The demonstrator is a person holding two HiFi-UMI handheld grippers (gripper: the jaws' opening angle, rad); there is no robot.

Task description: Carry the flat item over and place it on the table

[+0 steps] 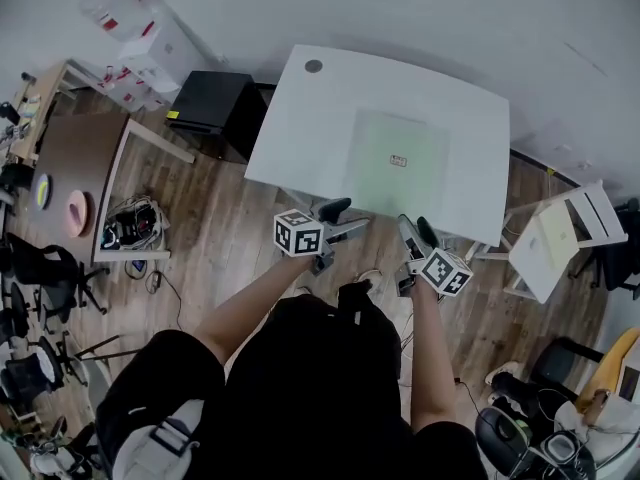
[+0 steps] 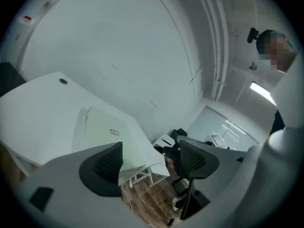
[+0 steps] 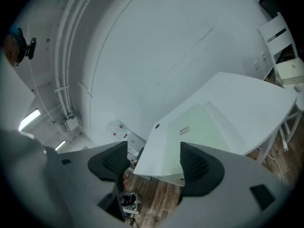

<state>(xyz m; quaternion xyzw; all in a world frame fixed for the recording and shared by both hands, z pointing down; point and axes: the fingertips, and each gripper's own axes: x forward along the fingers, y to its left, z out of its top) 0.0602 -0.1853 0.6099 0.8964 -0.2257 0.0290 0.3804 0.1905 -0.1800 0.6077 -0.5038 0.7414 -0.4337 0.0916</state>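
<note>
On the table (image 1: 300, 118), the flat item (image 1: 400, 183) shows whole only overhead.

The scene holds one white rectangular table (image 1: 330, 108), one pale green flat sheet (image 1: 385, 143), one black boxy cabinet (image 1: 210, 103), one white slatted chair (image 1: 545, 248) and two grey grippers, the left gripper (image 1: 343, 220) and the right gripper (image 1: 416, 232).

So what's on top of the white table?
A pale green flat sheet lies on the white table, with a small label on it. Whatever is beneath the sheet is covered.
</note>
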